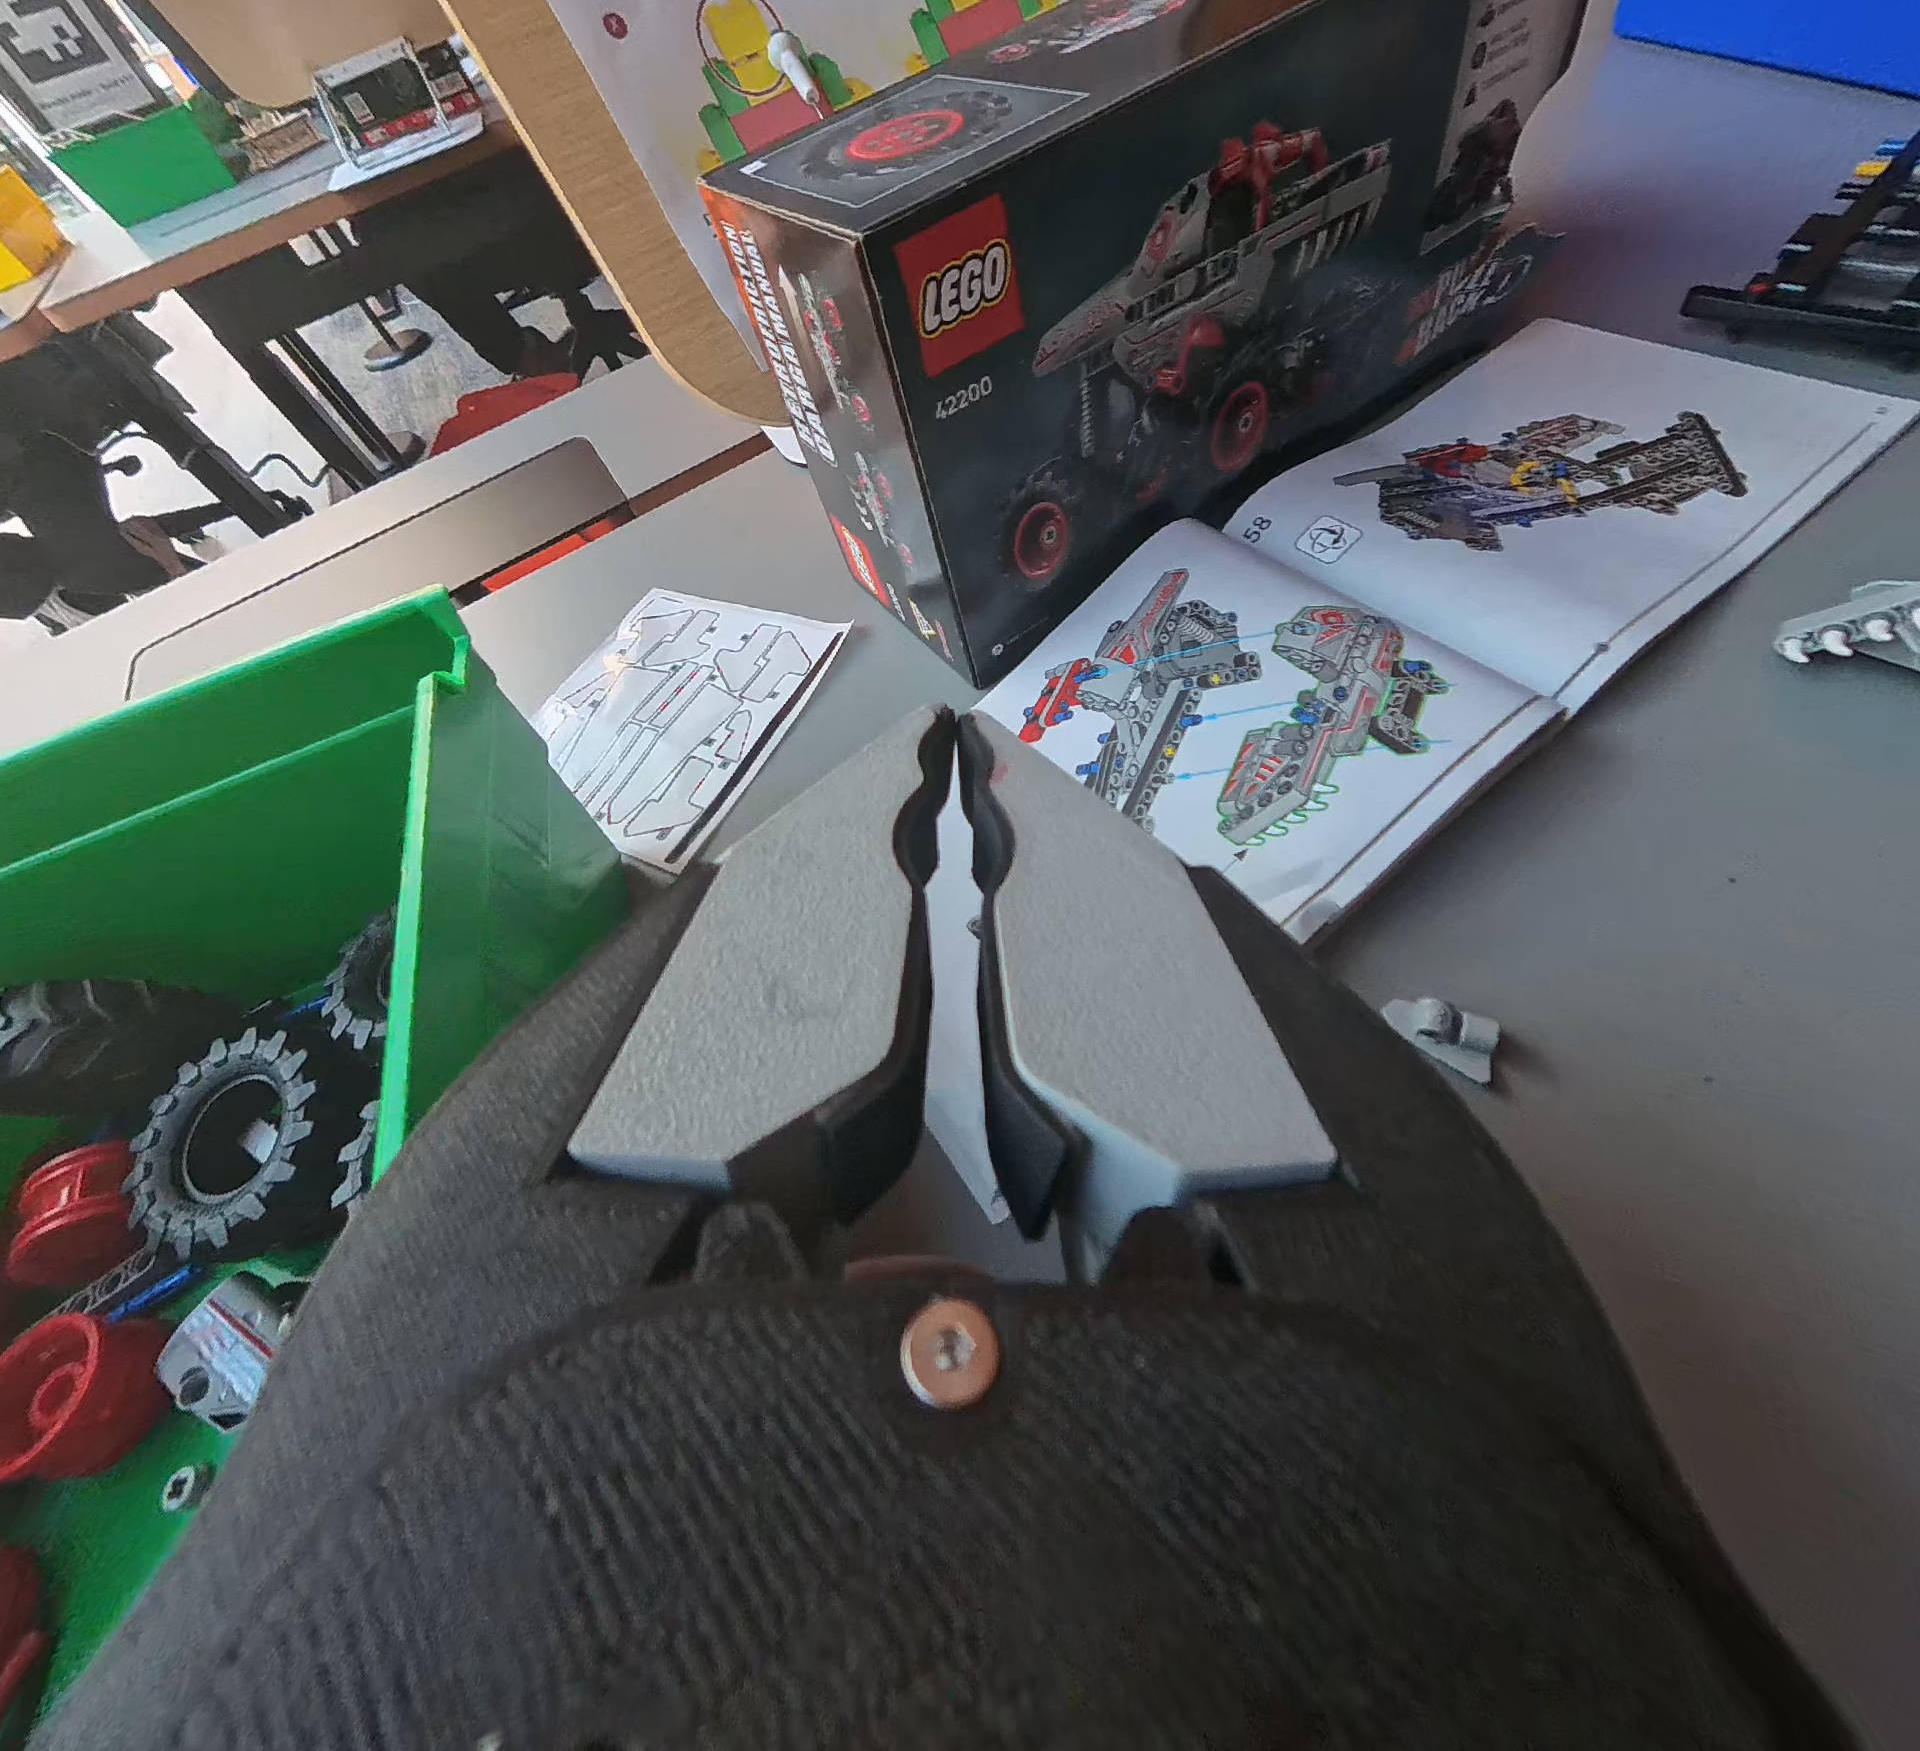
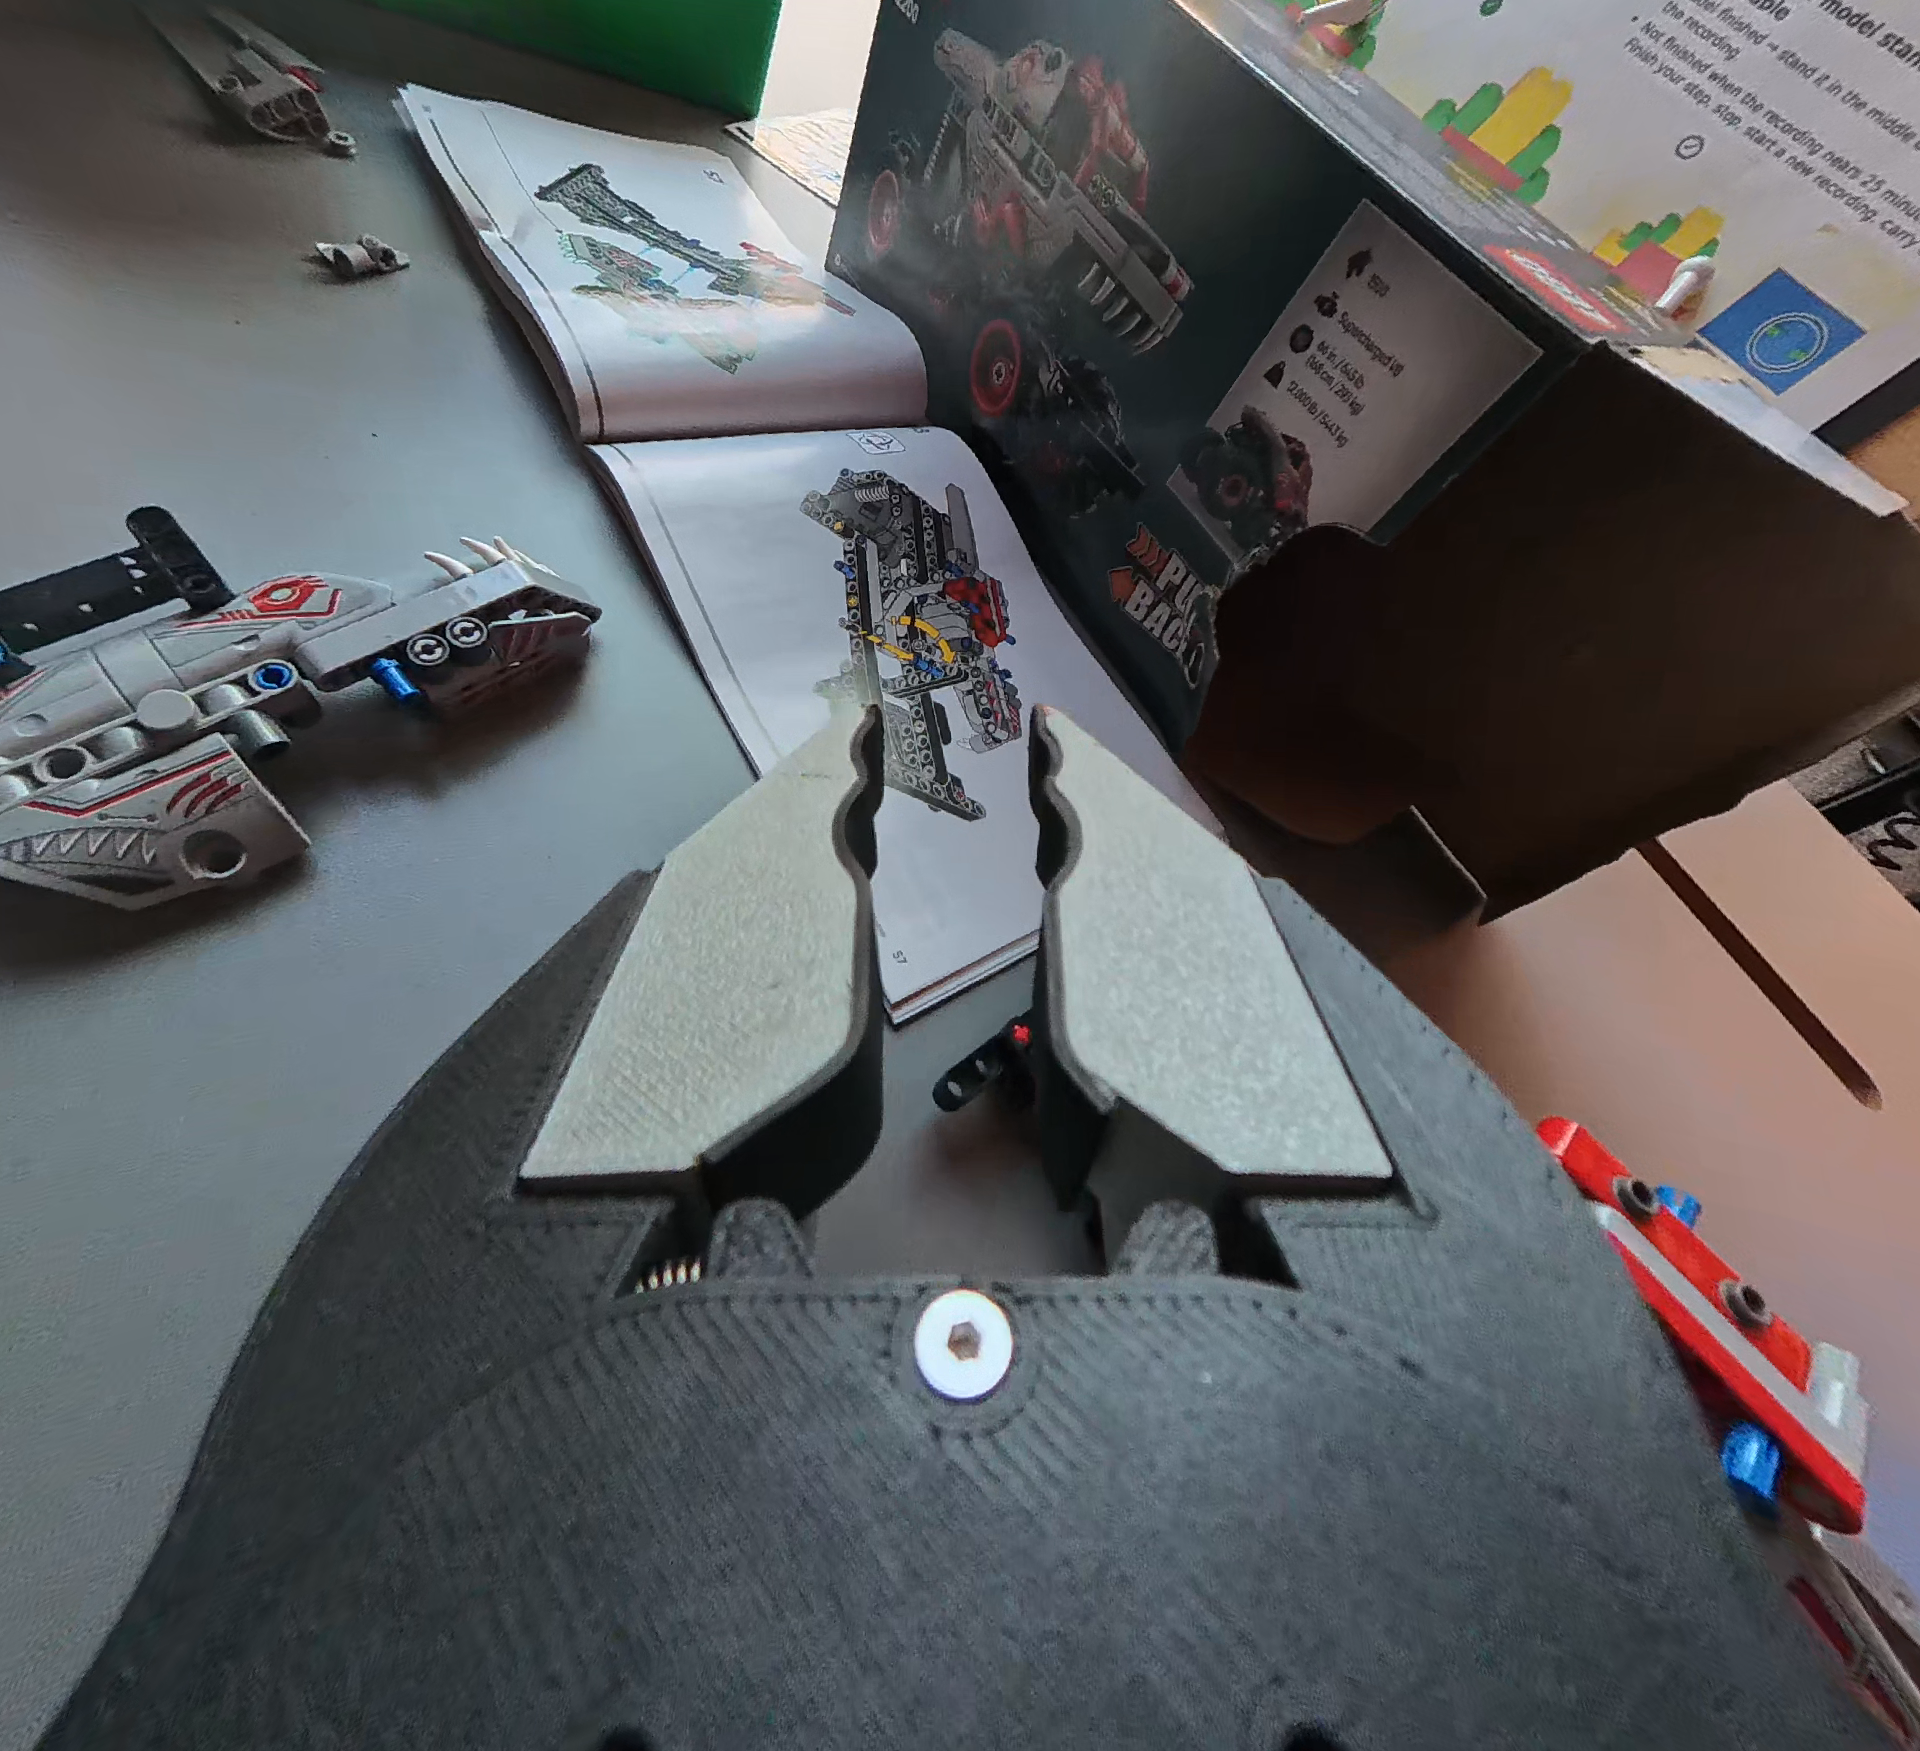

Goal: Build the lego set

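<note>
Both tools are idling empty, left tool (image 1: 956,735) pinched together, right tool (image 2: 956,756) gaping over a small black pin piece (image 2: 971,1078) it is risking nudging off the grey counter (image 2: 312,1026).

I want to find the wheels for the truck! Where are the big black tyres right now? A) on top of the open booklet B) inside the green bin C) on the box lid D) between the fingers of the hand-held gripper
B: in the left wrist view a black tyre with grey tread lies inside the green bin, beside red wheel hubs, not on the booklet.
</note>
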